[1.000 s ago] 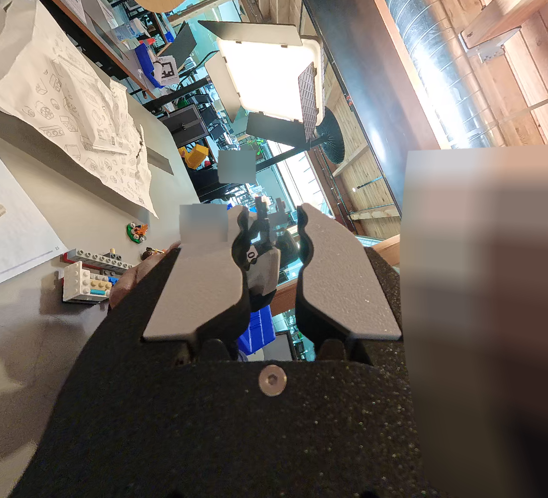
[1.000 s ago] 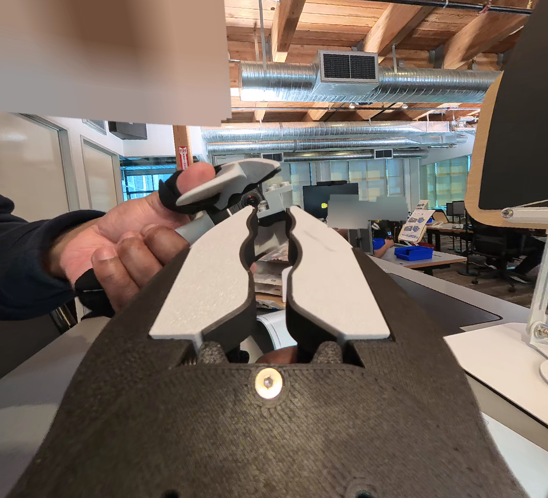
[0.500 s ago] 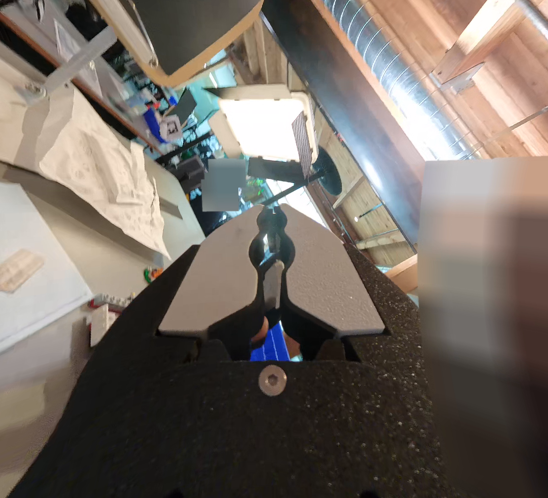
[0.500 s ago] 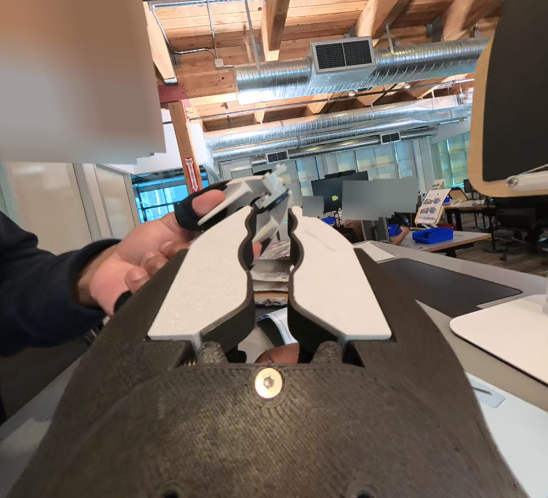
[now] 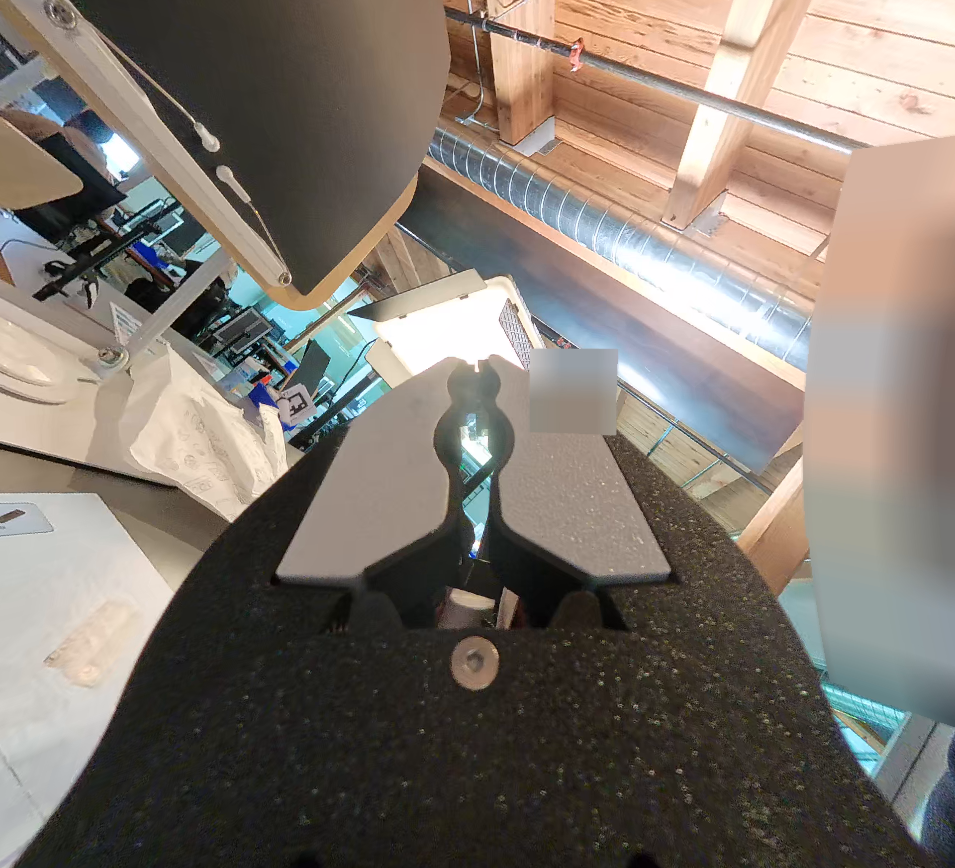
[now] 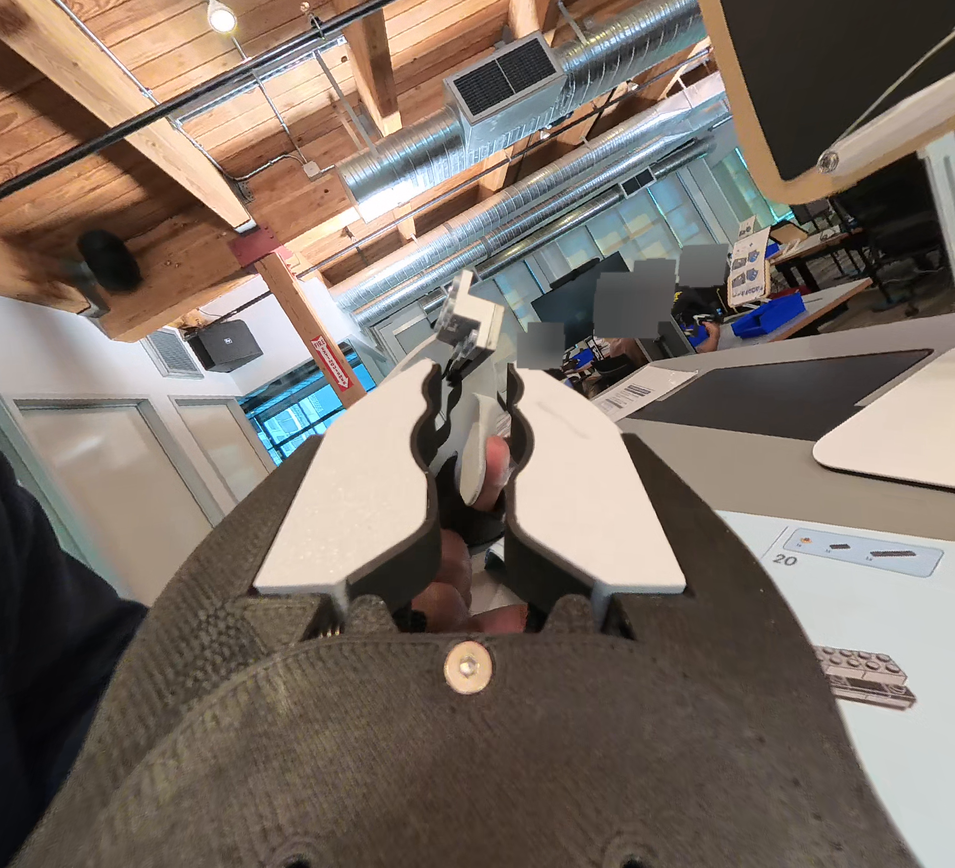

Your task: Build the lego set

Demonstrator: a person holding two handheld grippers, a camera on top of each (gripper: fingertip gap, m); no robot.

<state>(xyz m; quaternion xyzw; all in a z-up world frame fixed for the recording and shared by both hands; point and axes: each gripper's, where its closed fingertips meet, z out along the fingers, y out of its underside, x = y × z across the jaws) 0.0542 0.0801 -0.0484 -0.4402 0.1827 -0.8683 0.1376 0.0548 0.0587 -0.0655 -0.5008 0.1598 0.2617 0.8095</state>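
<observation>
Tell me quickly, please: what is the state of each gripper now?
Left gripper: closed on a small grey brick piece.
Right gripper: open, holding nothing.

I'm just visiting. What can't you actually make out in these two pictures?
- Left wrist view: anything pinched at the left gripper tips is washed out by the glowing white lamp panel behind.
- Right wrist view: the right gripper fingers cover the lower end of the light grey toy brick piece.
- Right wrist view: the white printed instruction page is cut by the edge and the gripper body.
- Both views: people sit under blur patches.
</observation>
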